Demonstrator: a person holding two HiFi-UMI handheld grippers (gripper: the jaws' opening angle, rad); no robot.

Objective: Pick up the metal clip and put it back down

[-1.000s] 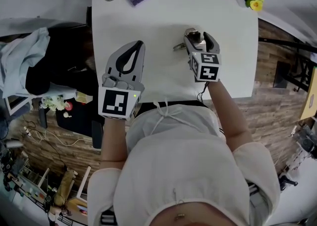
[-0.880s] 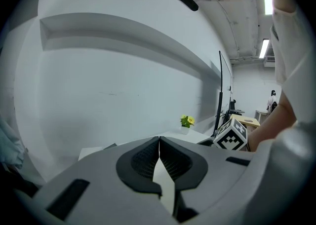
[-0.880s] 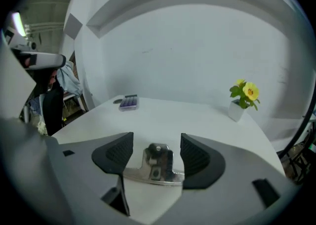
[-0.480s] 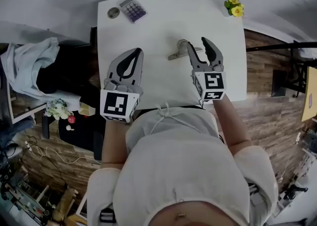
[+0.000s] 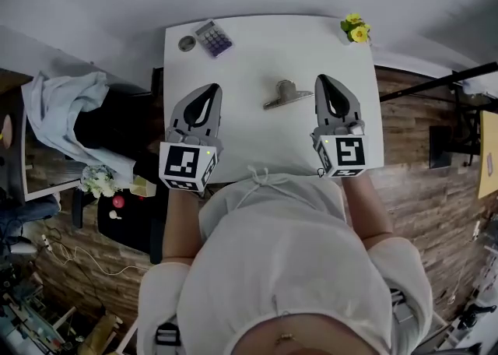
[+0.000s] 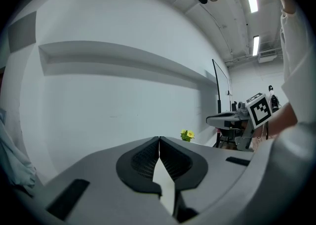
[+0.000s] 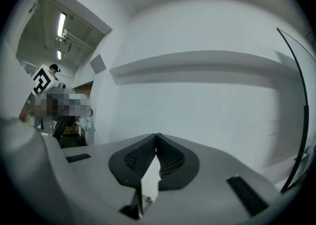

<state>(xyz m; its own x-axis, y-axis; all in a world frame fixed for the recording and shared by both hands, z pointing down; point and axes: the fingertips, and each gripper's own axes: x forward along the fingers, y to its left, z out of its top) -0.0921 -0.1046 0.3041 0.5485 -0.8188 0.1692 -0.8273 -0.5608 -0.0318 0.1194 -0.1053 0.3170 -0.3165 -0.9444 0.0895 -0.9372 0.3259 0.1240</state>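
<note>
Metal clip (image 5: 285, 95) lies lengthwise across the middle of the table (image 5: 249, 42), just left of the nearer right gripper (image 5: 322, 79), jaws closing shut, empty.

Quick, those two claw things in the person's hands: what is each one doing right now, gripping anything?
Left gripper: closed, empty.
Right gripper: closed, empty; the metal clip lies free on the table.
</note>
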